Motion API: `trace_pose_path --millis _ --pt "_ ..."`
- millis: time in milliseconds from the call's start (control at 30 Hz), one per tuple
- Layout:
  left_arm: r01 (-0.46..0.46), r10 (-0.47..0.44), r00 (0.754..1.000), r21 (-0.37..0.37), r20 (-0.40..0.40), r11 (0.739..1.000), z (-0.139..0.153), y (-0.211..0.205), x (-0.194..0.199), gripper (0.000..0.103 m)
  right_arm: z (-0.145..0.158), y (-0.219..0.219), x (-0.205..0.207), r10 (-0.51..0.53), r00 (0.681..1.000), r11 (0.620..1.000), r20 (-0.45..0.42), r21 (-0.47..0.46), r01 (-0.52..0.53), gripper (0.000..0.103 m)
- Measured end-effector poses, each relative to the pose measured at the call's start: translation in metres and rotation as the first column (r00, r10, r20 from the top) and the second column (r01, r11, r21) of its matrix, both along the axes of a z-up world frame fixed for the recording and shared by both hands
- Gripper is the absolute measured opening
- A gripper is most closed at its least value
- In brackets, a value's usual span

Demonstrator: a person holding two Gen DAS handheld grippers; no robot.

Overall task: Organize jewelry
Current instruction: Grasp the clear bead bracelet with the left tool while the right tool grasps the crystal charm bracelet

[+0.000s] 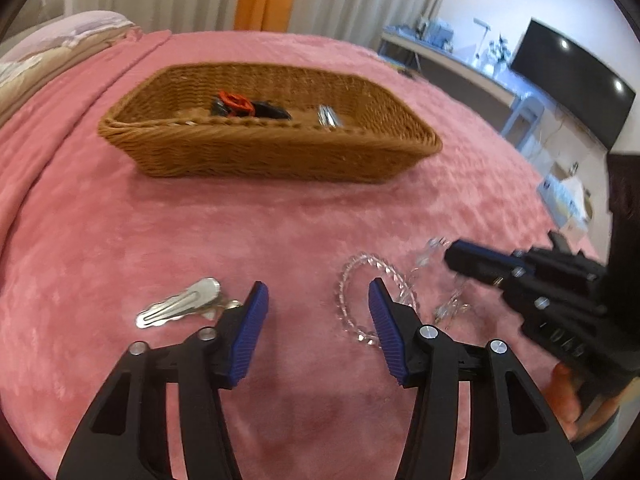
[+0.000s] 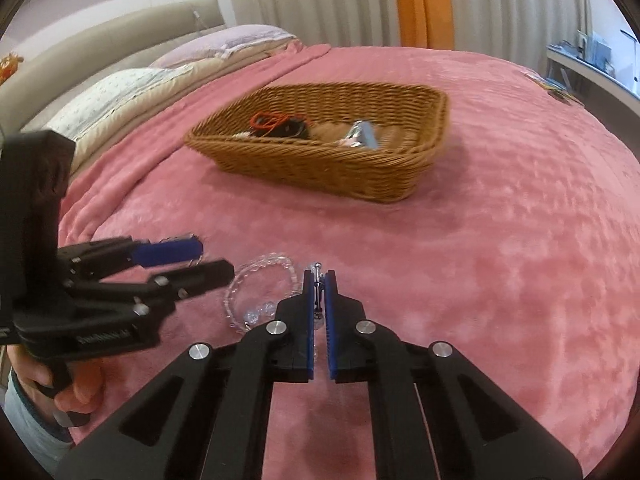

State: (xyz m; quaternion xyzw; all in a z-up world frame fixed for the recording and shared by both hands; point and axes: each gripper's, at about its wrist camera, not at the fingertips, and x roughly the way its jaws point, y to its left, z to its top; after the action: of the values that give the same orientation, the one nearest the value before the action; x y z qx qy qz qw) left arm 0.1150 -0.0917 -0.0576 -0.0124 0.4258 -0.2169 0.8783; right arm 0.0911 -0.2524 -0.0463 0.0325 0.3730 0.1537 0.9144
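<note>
a pink plush blanket (image 1: 280, 220) covers the bed, and a woven wicker basket (image 1: 256, 152) sits on it well beyond both grippers. inside the basket lie a red-orange cord bundle (image 1: 236, 101) on some dark pieces, and off to one side a silvery metal item (image 1: 329, 116) that the blur keeps me from naming. the left gripper (image 1: 318, 300) points down at the blanket with its blue-padded fingers (image 1: 256, 308) standing partly apart, nothing pressed between them. just beside its left finger lies a silver snap hair clip (image 1: 180, 308), flat on the blanket and partly tucked behind that fingertip. a clear beaded bracelet (image 1: 352, 280) lies in a loop on the blanket, its near side hidden behind the left gripper's right finger, though whether the finger touches it i cannot tell. the right gripper (image 2: 319, 280) has its fingers (image 2: 330, 292) drawn together on a thin silver metal piece (image 2: 318, 276), possibly a clasp or pin, whose small rounded end pokes out past the tips; clear beads (image 2: 256, 314) lie on the blanket just left of these fingers, near the bracelet loop. a hand (image 2: 76, 384) grips the left gripper's handle at the lower left of the right wrist view. pillows (image 2: 224, 44) lie at the head of the bed, and pale curtains with an orange panel (image 2: 424, 4) hang behind.
</note>
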Motion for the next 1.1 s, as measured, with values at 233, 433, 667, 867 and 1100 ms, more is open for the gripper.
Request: trace_pose_path --millis 233,433,667,867,1100 --pt "-0.003 0.002 1.000 0.134 0.007 0.991 -0.006 -0.020 0.002 0.020 -0.005 -0.024 0.009 -0.051 0.998 0.997 -0.044 0.055 0.053 0.003" --pt "-0.003 0.001 1.000 0.127 0.017 0.992 -0.004 -0.010 -0.012 0.006 -0.011 -0.035 0.008 -0.005 0.995 0.990 -0.098 0.143 0.019 0.018" --pt "-0.079 0.079 0.997 0.067 -0.003 0.995 -0.004 0.028 -0.026 0.006 -0.010 -0.033 0.003 0.015 0.995 0.992 -0.095 0.130 -0.003 0.069" --pt "-0.066 0.066 0.998 0.036 -0.021 0.997 -0.008 0.036 -0.029 0.006 -0.023 -0.005 0.006 0.051 0.991 0.999 -0.123 0.006 -0.051 0.069" --pt "-0.043 0.042 0.998 -0.010 -0.038 0.999 -0.010 0.039 -0.030 0.018 -0.028 0.023 0.006 0.022 0.997 0.984 -0.077 -0.176 -0.036 0.063"
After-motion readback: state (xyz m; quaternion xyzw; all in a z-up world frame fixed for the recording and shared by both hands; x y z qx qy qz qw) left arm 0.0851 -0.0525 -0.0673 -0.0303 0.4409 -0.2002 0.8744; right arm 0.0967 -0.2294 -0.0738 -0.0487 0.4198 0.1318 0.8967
